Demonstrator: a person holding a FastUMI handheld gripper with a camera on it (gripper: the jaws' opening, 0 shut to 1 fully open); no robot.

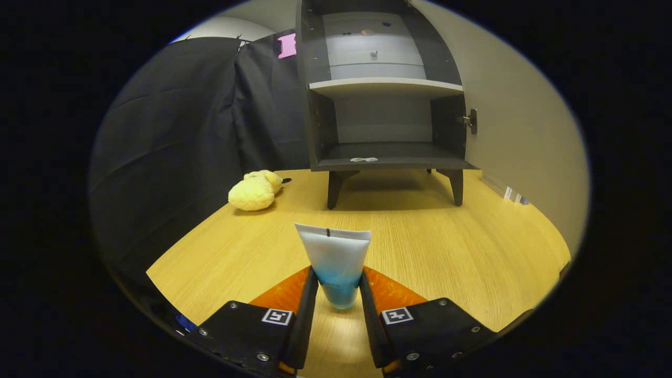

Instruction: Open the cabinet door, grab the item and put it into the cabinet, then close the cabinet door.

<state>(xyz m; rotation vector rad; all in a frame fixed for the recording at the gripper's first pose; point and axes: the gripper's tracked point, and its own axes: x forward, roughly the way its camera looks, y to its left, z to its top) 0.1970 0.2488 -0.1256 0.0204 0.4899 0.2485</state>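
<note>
A white-to-blue squeeze tube (336,260) stands cap-down between my fingers, its flat crimped end up. My gripper (338,286) is shut on the tube, both fingers pressing its lower blue part. The tube looks to hang just above the wooden table (446,247). Beyond the fingers, at the back of the table, stands a dark cabinet (386,157) on short legs. Its door (520,131) is swung wide open to the right, a hinge showing on the door's inner edge. Inside, a pale shelf (386,85) splits the cabinet; the lower compartment holds a small light scrap near its front lip.
A yellow plush toy (254,191) lies on the table left of the cabinet, by the black cloth wall (184,142). A small pale strip (506,191) lies along the foot of the open door.
</note>
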